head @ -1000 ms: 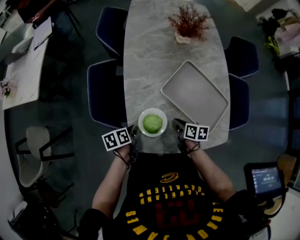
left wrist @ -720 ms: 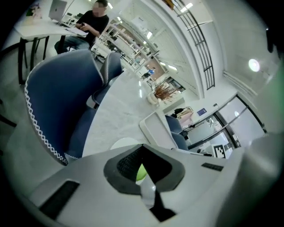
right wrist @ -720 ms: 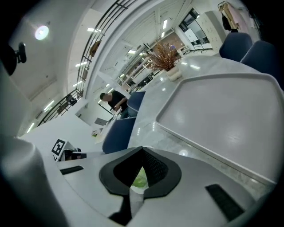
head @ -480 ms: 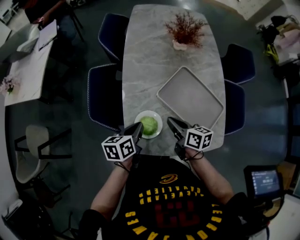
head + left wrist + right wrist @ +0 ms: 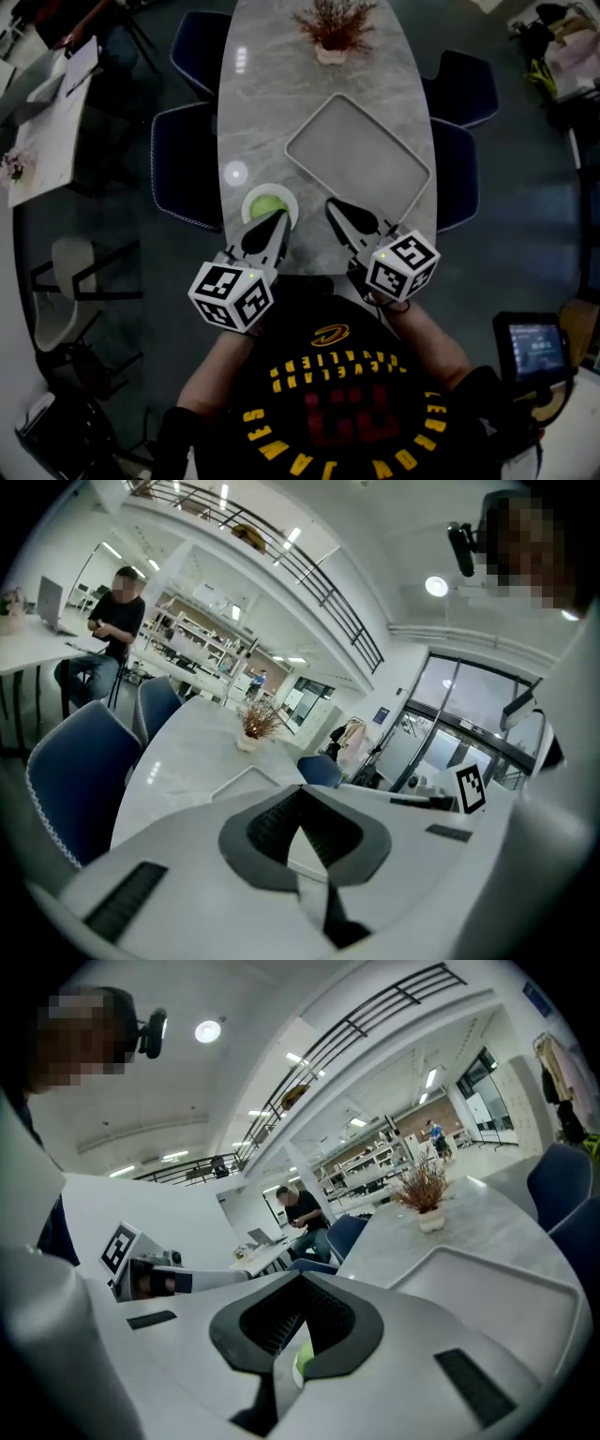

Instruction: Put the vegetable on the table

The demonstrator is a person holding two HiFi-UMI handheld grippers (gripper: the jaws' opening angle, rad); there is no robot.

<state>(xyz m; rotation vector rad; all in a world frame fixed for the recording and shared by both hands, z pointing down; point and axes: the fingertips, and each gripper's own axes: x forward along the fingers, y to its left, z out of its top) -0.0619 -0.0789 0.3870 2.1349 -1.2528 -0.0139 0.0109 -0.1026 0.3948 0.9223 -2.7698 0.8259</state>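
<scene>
A round green vegetable (image 5: 272, 201) sits on a small white plate (image 5: 249, 199) near the front edge of the marble table (image 5: 253, 112). My left gripper (image 5: 278, 217) hangs above the plate's near side, jaws together and holding nothing. To its right, my right gripper (image 5: 332, 205) is also shut and empty, near the tray's corner. In the left gripper view the left gripper (image 5: 301, 793) shows its pads meeting over the tabletop. The right gripper (image 5: 302, 1279) looks the same in its own view, with a sliver of the green vegetable (image 5: 302, 1361) below its pads.
A large grey tray (image 5: 357, 156) lies on the table right of the plate. A potted dried plant (image 5: 333, 28) stands at the far end. Blue chairs (image 5: 185, 164) flank both long sides. A person sits at another table (image 5: 47, 131) on the left. A small monitor (image 5: 534, 347) is at lower right.
Both grippers have risen toward the head camera and look larger. The left one now overlaps the plate's near edge. The head view has shifted, so the table sits higher and further left.
</scene>
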